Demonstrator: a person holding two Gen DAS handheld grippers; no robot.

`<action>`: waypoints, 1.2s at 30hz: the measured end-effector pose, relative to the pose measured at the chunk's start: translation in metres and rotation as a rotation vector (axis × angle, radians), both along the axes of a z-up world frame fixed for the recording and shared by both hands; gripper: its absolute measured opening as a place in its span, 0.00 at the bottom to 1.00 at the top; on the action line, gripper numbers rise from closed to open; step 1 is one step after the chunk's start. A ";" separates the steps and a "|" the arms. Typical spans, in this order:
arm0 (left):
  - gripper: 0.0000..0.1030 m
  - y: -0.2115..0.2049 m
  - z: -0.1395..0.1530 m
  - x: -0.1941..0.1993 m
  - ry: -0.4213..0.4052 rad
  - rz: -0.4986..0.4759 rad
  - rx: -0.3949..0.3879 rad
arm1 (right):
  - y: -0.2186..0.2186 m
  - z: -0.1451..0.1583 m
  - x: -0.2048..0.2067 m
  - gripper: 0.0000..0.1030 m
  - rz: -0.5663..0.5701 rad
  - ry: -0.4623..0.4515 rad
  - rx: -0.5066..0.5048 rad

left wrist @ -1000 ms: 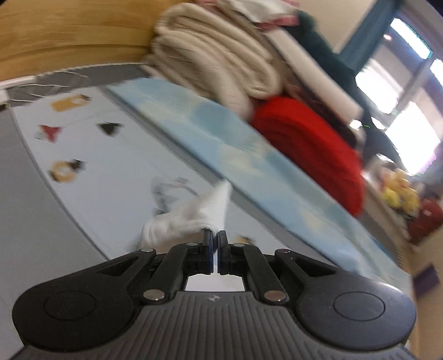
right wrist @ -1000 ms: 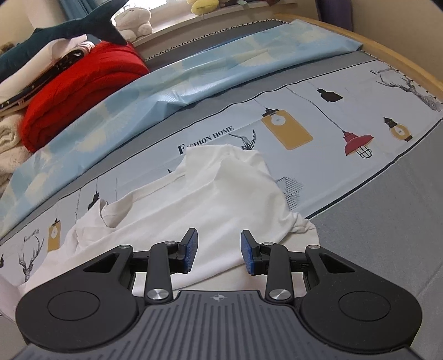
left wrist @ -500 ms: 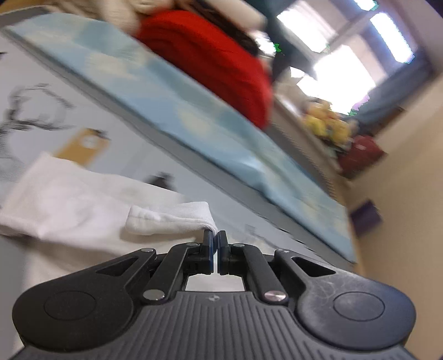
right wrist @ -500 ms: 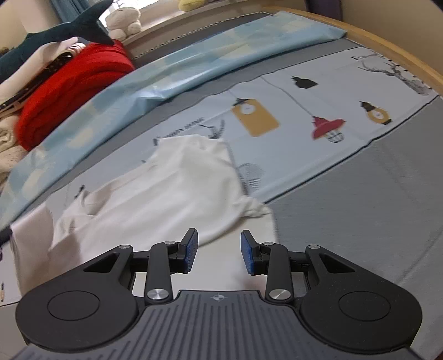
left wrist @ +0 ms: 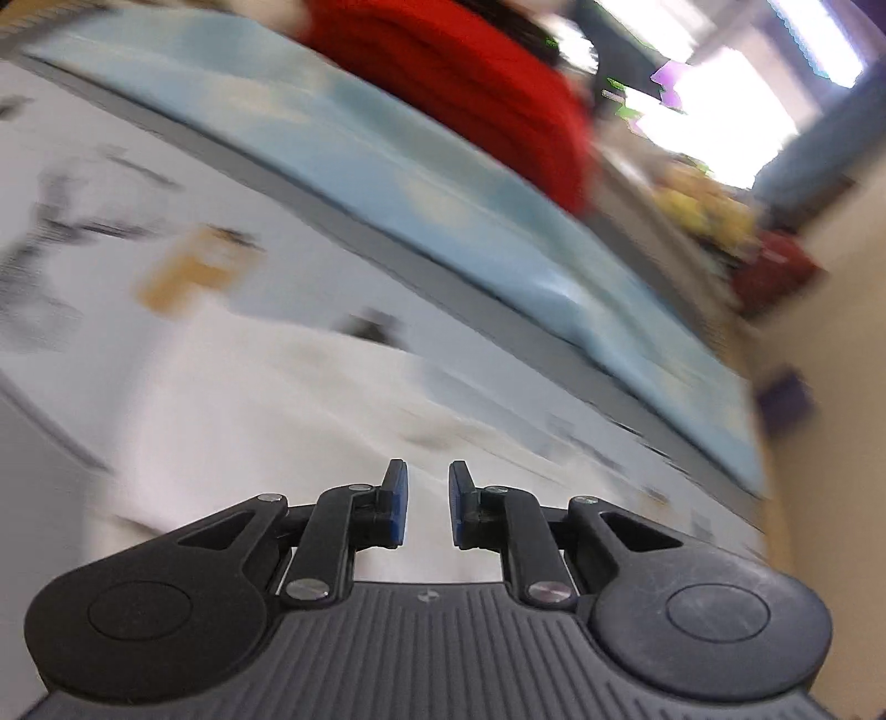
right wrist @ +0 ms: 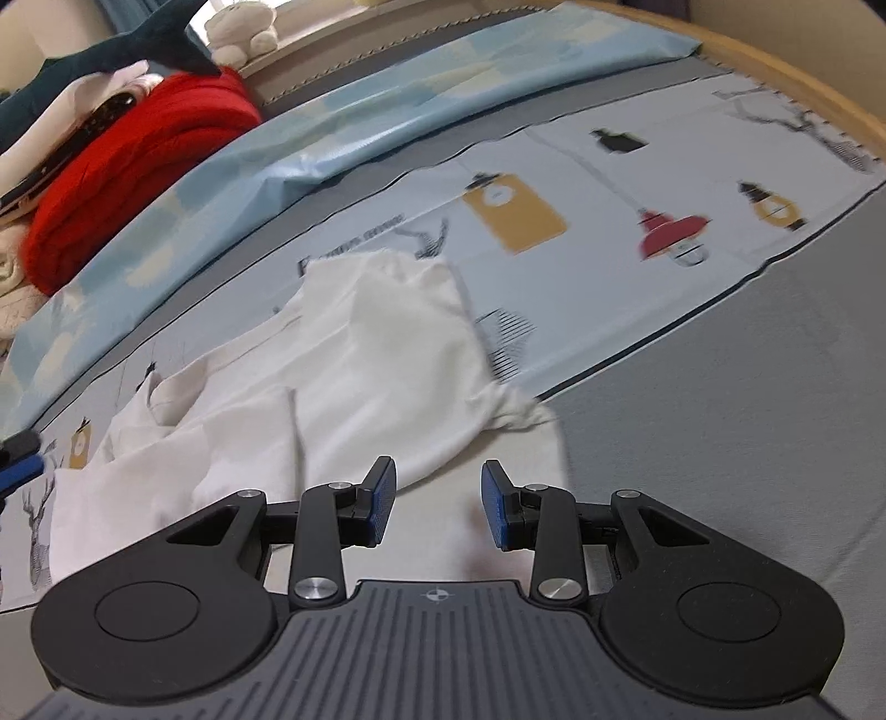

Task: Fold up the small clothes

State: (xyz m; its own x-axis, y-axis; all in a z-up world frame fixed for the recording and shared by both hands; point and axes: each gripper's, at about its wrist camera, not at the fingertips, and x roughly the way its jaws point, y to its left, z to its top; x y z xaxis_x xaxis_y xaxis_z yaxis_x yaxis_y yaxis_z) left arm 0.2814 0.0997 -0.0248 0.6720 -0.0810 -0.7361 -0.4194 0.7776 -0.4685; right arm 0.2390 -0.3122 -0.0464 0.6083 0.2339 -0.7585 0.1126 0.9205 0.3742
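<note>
A small white garment (right wrist: 354, 376) lies crumpled on the printed bed sheet (right wrist: 609, 266), one side folded over its middle. My right gripper (right wrist: 438, 498) is open and empty just above the garment's near edge. In the blurred left wrist view the same white garment (left wrist: 266, 410) spreads below my left gripper (left wrist: 425, 507), which is open and holds nothing. The tip of the left gripper (right wrist: 19, 459) shows at the left edge of the right wrist view.
A light blue blanket (right wrist: 343, 127) runs along the far side of the bed. A red knit blanket (right wrist: 138, 166), folded linens and a dark plush shark (right wrist: 111, 50) are stacked at the far left. A wooden bed rim (right wrist: 803, 83) curves at the right.
My left gripper has opened and let go of the white garment's sleeve, which now lies folded over the garment. The right gripper stayed open and shifted slightly.
</note>
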 end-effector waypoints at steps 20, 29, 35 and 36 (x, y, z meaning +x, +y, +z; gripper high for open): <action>0.18 0.139 -0.002 -0.025 0.132 0.277 0.004 | 0.180 -0.035 0.020 0.29 0.507 -0.129 -0.426; 0.18 0.133 -0.002 -0.019 0.132 0.242 0.017 | 0.068 0.002 0.027 0.07 -0.071 -0.309 -0.015; 0.18 0.124 -0.013 -0.015 0.168 0.192 0.023 | -0.001 -0.046 0.042 0.13 -0.308 -0.037 0.114; 0.18 0.122 -0.015 -0.014 0.175 0.183 0.023 | -0.004 -0.051 0.044 0.13 -0.321 -0.002 0.136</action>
